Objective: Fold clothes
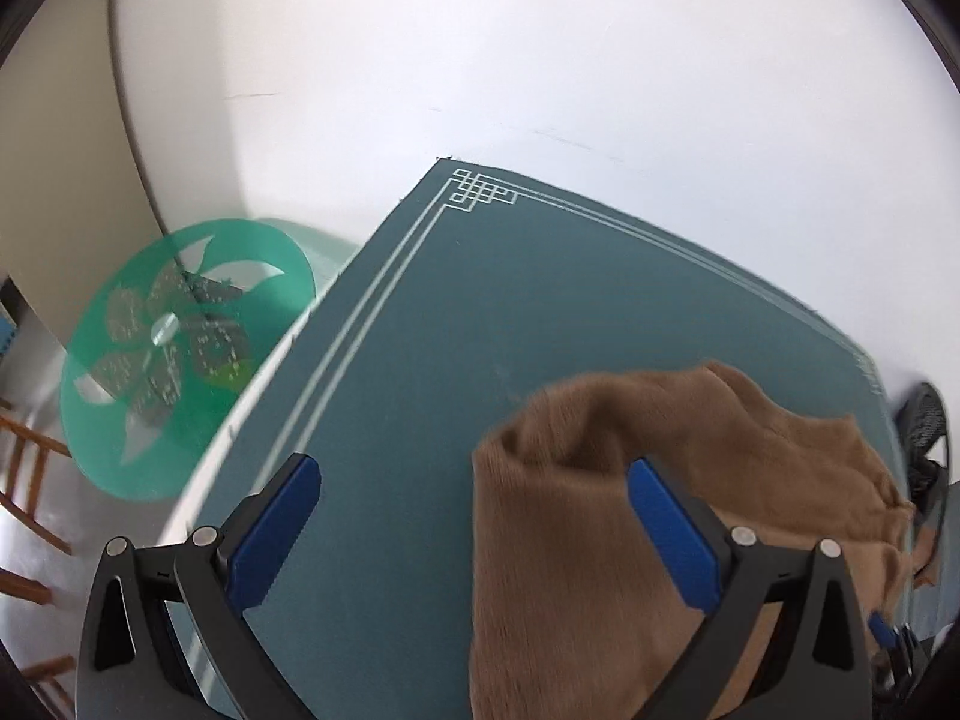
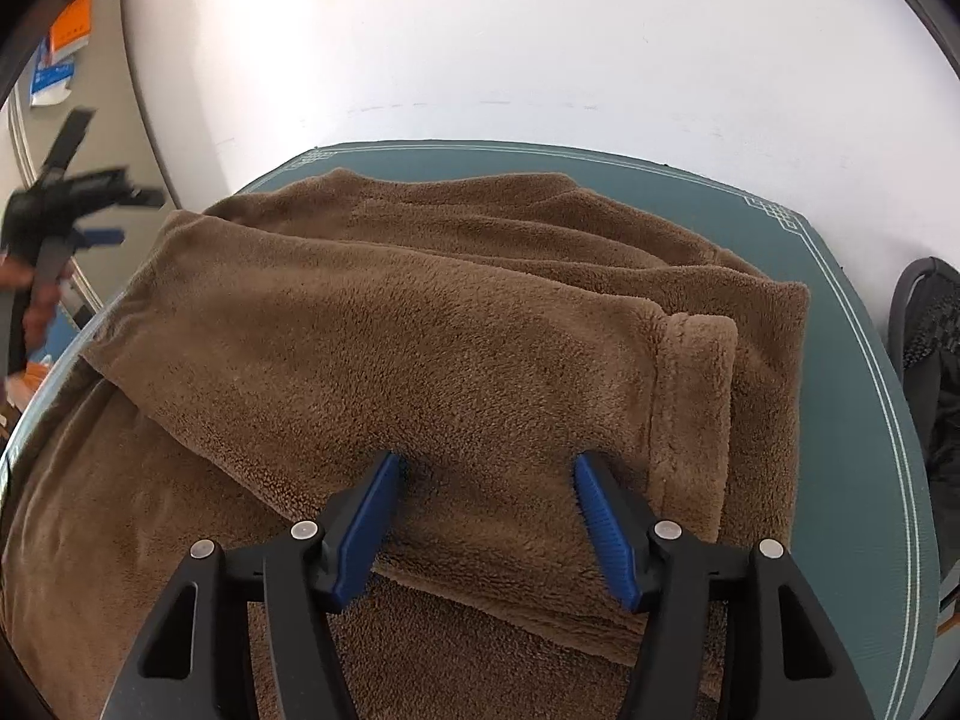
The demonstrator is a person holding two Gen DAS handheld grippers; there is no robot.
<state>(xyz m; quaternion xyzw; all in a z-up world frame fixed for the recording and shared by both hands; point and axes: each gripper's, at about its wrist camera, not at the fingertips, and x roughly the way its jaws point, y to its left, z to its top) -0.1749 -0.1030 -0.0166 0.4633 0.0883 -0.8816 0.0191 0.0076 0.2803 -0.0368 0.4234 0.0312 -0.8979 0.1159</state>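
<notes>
Pressing wide-open right tongs (image 2: 486,468) into brown fleece (image 2: 420,330), left tongs (image 1: 474,474) open, empty

A home room (plain white wall (image 1: 540,60)): wooden chair (image 1: 30,480), teal mat (image 1: 480,312).

**Garment on the mat**

The fleece garment (image 2: 420,324) lies on the mat (image 2: 852,360), a folded sleeve (image 2: 690,396) lying across its top. The right gripper (image 2: 486,468) is at the garment's near edge; the left gripper (image 1: 474,480) (fingers spread) hangs over the mat beside the garment.
</notes>
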